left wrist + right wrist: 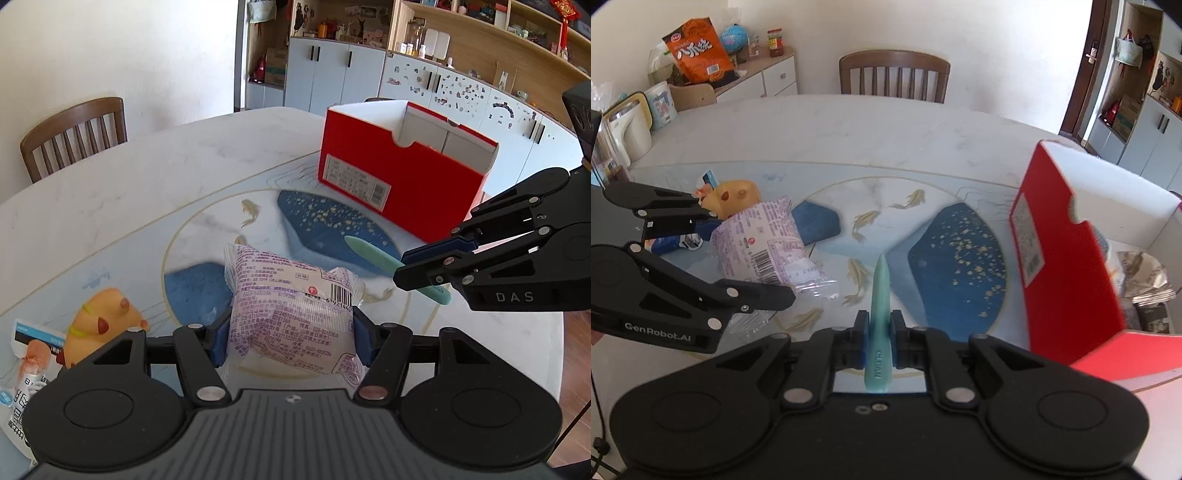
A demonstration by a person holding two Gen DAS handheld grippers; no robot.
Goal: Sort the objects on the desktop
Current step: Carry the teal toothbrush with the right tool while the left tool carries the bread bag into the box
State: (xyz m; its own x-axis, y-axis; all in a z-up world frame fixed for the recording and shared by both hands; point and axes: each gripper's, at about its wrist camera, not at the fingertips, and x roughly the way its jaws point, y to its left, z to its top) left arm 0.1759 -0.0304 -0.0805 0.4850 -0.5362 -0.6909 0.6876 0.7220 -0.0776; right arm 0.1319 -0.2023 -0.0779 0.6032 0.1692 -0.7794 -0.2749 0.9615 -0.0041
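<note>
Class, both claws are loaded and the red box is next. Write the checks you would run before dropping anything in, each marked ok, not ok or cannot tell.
1. Left claw shut on the snack packet: ok.
2. Right claw shut on the green tool: ok.
3. Red box open at the top: ok.
4. Room left inside the box: cannot tell; wrappers already lie in it.
5. Both items clear of the table: cannot tell.
6. Yellow toy out of the path to the box: ok.

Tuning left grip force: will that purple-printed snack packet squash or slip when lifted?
The snack packet likely squashes: its film bulges between the left gripper pads. Probably light for its size. The glossy wrapper may slip; its clear crimped end looks floppy.
</note>
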